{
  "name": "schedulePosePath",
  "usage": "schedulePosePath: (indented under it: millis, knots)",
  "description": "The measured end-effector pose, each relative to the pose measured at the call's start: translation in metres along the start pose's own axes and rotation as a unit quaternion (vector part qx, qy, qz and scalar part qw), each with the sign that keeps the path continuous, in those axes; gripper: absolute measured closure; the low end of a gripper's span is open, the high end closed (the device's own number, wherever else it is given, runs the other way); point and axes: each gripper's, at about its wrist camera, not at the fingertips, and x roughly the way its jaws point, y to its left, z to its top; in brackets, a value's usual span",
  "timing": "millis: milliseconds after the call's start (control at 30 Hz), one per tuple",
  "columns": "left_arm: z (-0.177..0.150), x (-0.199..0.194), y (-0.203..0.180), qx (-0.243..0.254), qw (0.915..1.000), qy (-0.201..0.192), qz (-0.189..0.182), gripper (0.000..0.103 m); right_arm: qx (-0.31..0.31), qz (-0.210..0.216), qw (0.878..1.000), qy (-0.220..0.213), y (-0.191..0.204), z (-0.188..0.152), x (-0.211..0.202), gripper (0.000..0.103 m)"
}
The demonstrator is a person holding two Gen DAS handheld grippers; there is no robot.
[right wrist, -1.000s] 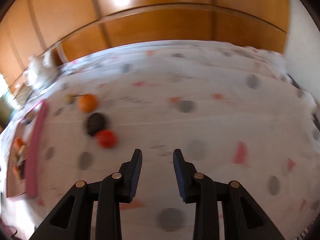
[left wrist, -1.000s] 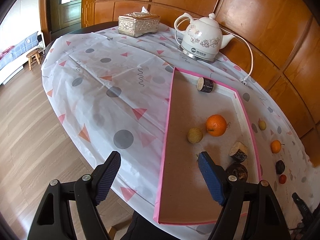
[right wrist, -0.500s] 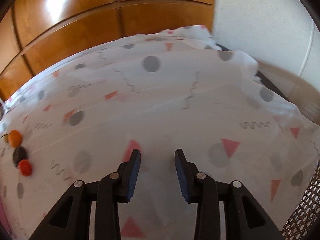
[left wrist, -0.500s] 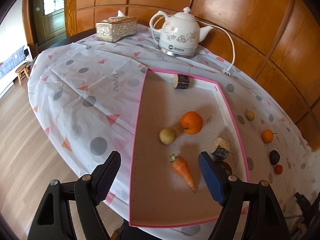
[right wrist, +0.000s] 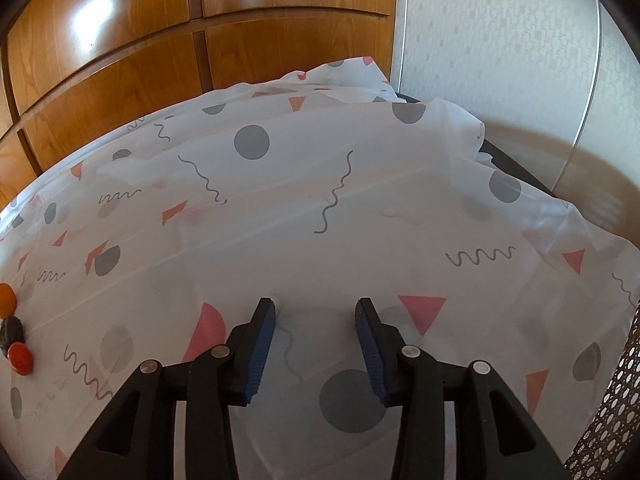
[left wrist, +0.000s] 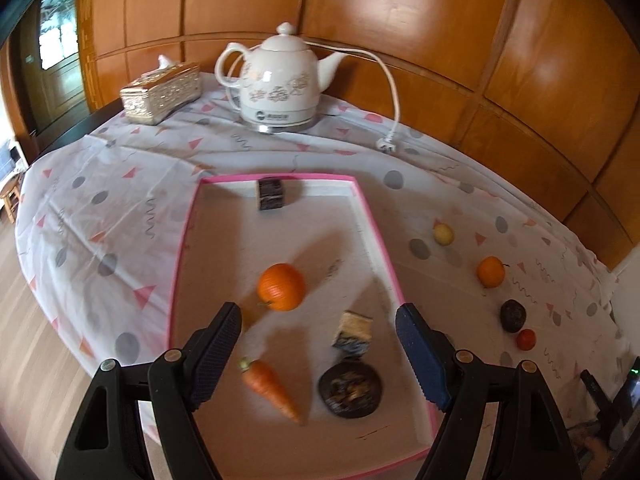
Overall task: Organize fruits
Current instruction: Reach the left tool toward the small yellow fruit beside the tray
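In the left wrist view a pink-rimmed tray (left wrist: 382, 264) holds an orange (left wrist: 281, 287), a carrot (left wrist: 270, 387), a dark round fruit (left wrist: 350, 389) and two wooden blocks (left wrist: 353, 333). My left gripper (left wrist: 319, 356) is open and empty above the tray's near end. To the right of the tray on the cloth lie a yellow fruit (left wrist: 443, 234), a small orange (left wrist: 490, 271), a dark fruit (left wrist: 513, 315) and a red fruit (left wrist: 525, 339). My right gripper (right wrist: 315, 346) is open and empty over bare cloth; the red fruit (right wrist: 20, 358) shows at its far left.
A white kettle (left wrist: 280, 84) with a cord and a tissue box (left wrist: 161, 92) stand at the back of the table. Wooden wall panels are behind. A white wall and the table's edge (right wrist: 520, 168) lie to the right, with a mesh basket (right wrist: 608, 420) at the lower right.
My left gripper has swung right so that it faces the tray squarely, and the carrot has come into view. My right gripper has swung right, away from the fruits, and its jaws have opened wider.
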Motion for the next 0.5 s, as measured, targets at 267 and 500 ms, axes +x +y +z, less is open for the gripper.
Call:
schedulePosePath:
  millis: [267, 500]
  knots:
    - [0.016, 0.025, -0.035, 0.014, 0.9992, 0.021, -0.032, 0.025, -0.004, 0.009, 1.000, -0.001, 0.003, 0.003, 0.006, 0.050]
    - [0.023, 0.039, -0.060, 0.031, 0.9981, 0.028, -0.046, 0.027, -0.002, 0.011, 1.000, -0.002, 0.004, 0.003, 0.007, 0.048]
